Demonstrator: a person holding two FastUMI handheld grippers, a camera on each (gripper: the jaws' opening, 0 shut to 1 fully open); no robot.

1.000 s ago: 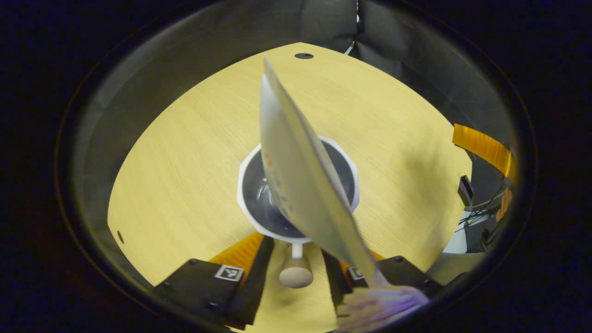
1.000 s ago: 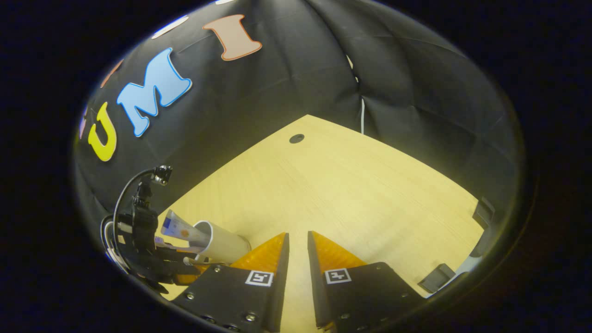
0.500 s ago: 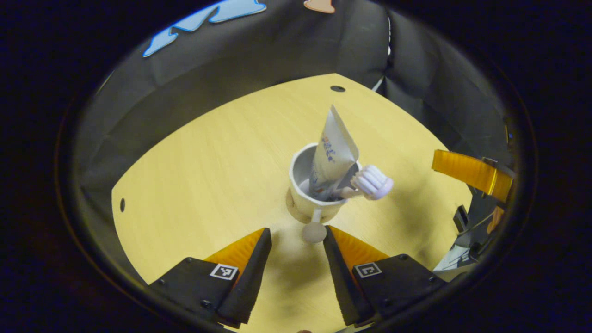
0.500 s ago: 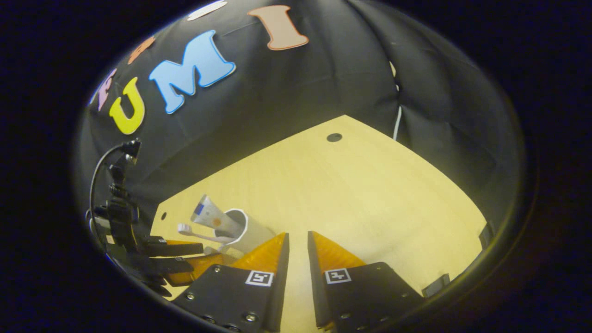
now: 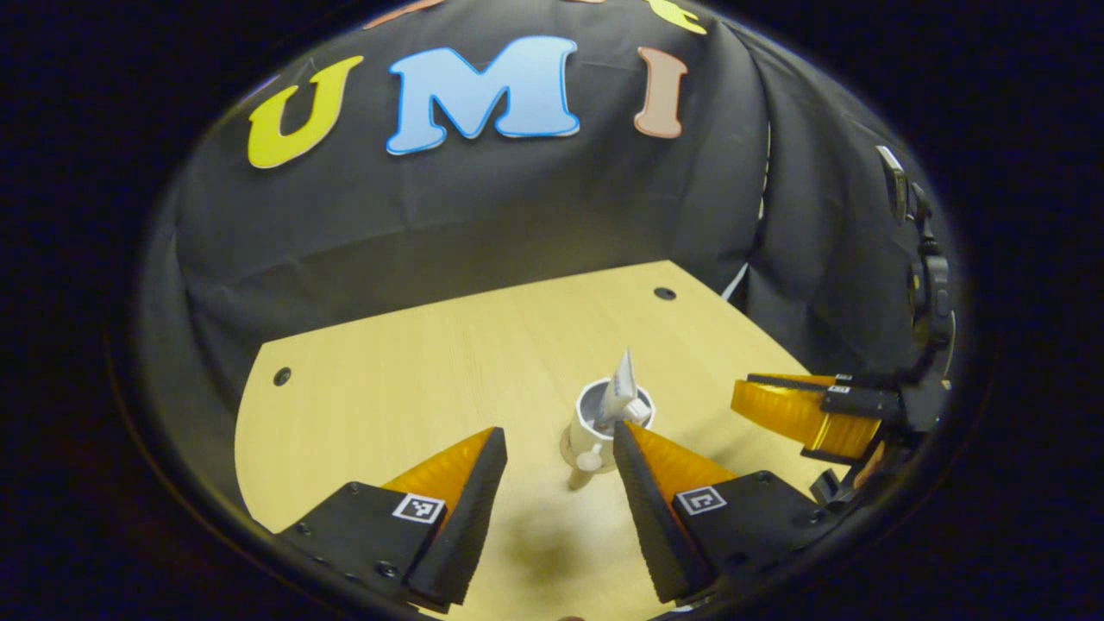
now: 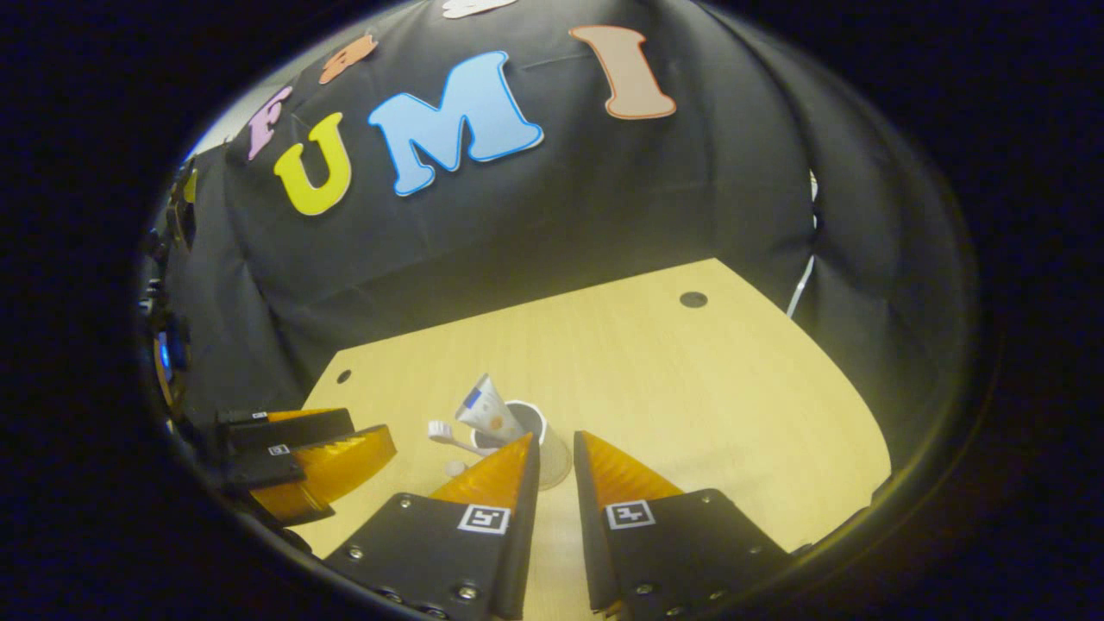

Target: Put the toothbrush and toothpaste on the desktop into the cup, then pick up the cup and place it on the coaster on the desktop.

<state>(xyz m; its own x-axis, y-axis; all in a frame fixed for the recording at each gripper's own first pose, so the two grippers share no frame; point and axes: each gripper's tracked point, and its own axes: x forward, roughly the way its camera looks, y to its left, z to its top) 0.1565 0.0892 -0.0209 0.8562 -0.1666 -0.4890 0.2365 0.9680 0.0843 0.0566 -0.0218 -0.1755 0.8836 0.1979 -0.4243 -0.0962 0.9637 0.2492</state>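
Observation:
A white cup (image 5: 595,423) stands upright on a round tan coaster (image 6: 559,467) on the wooden desktop (image 5: 414,379). The toothpaste tube (image 5: 623,381) and the toothbrush (image 5: 639,412) stick out of the cup's mouth. The cup's knobbed handle (image 5: 587,461) points toward my left gripper (image 5: 556,431). That gripper hangs open and empty, above and short of the cup. In the right gripper view the cup (image 6: 528,421), tube (image 6: 486,409) and brush head (image 6: 439,429) sit just beyond my right gripper (image 6: 555,438), whose fingers are close together and hold nothing.
The black cloth wall (image 5: 483,224) closes the desk's far side and right side. Small dark holes (image 5: 664,293) mark the desktop near its back edge. My right gripper (image 5: 798,405) hovers right of the cup, and my left gripper (image 6: 302,448) hovers left of it.
My left gripper has let go of the cup handle, then pulled back and risen, so the cup now looks small and far. The right gripper has also drawn back.

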